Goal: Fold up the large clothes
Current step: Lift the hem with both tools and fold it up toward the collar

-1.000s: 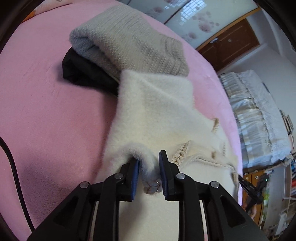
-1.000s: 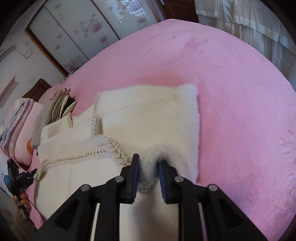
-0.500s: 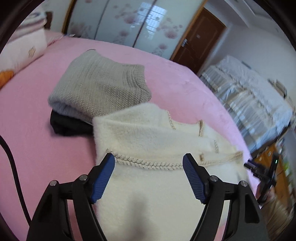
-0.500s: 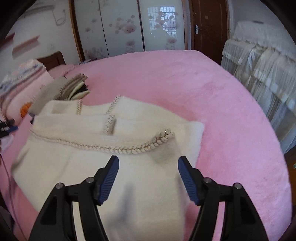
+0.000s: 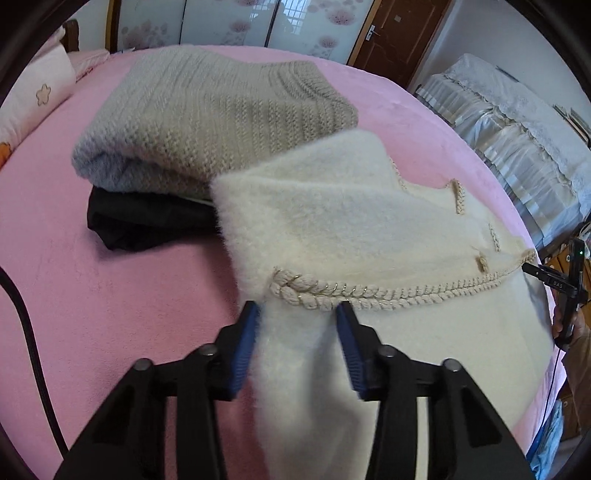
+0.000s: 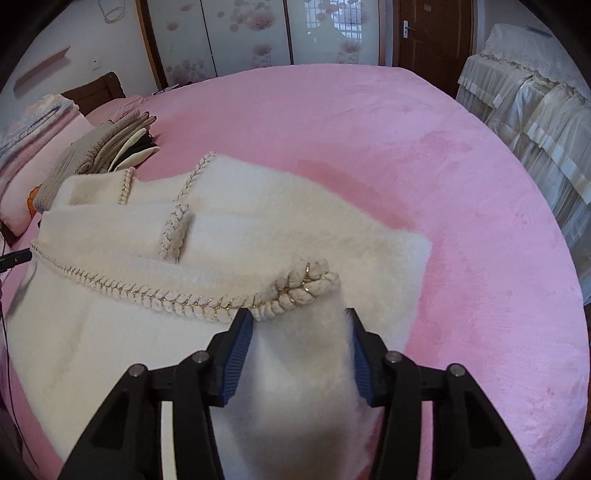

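Straddling cream fleece in both views: left gripper (image 5: 297,314) with blue pads partly apart, fabric bulging between them but not visibly pinched; right gripper (image 6: 299,319) likewise spread, fabric filling the gap, pads not pressed together. Whether either has real hold: cannot tell for certain, looks loose. Just ahead of each set of fingers, a braided trim (image 5: 369,293) edged with gold thread, running across the cream coat (image 6: 258,229), which lies partly folded on the pink bed (image 6: 443,166). Beyond the coat's far corner, touching or overlapping it, a folded grey knit sweater (image 5: 207,122) stacked on a black garment (image 5: 147,221). Farther off: a pillow (image 5: 37,92) at the bed's head, a wooden door (image 6: 432,33), white draped furniture (image 5: 517,147).

Risks from here, as judgement: closing on too thick a bunch and dragging several layers at once, undoing the fold beneath; snagging the raised braid on a pad edge and skewing the hem; uneven lift between the two sides, leaving a slanted crease; sweeping the far corner into the grey stack and toppling it.
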Motion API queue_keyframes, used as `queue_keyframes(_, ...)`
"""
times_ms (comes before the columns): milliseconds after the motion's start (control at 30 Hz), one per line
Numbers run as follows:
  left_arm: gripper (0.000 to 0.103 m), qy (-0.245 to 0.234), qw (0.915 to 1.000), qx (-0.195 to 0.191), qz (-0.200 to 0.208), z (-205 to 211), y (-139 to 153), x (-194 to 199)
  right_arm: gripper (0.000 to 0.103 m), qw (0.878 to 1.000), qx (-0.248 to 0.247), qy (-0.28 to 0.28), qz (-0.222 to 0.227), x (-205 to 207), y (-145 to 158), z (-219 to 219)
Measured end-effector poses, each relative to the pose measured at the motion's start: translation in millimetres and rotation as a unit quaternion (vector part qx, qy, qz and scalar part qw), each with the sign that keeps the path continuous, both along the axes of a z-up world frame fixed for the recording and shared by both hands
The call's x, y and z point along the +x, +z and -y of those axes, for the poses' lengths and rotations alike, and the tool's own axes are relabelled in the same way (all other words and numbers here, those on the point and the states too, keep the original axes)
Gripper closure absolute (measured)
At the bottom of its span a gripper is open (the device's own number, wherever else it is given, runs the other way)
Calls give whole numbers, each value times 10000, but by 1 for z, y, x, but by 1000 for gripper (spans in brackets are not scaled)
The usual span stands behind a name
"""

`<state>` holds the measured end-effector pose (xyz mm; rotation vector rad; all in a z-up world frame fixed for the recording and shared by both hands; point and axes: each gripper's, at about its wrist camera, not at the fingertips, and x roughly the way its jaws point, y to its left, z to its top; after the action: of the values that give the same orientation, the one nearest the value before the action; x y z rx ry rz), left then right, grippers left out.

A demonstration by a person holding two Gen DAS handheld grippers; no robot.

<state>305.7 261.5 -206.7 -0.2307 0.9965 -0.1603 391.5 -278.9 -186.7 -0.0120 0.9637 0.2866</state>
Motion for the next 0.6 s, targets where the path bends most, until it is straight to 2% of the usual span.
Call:
queue_keyframes(267,64,-85,9999,-74,-106,-8,-13,6,56,9999,13,-47,-138,11,-9,-3)
queue_keyframes(300,65,-27,9999,-38,-94,-8,-13,5,56,9999,28,-87,-141,12,-10,-3)
queue_keyframes(333,71,34,10000,37,-59,-6,-12,4,56,9998,30,-135,-136,12,-10,-4)
queue_keyframes(400,83,153,9991,398,-8,5,-7,0,63,9997,-51,-220,-100,10,-9,-8)
queue_keyframes(467,92,242,9963,814,112,16,3,-8,87,9995,-185,-261,-85,5,-7,-15)
queue_keyframes(500,97,311,9943,1011,156,22,9,-13,88,9990,-336,-285,-12,1,-4,-19)
queue_keyframes(600,97,586,9880,1386,345,38,32,-28,91,9962,-732,-321,336,-17,8,-32)
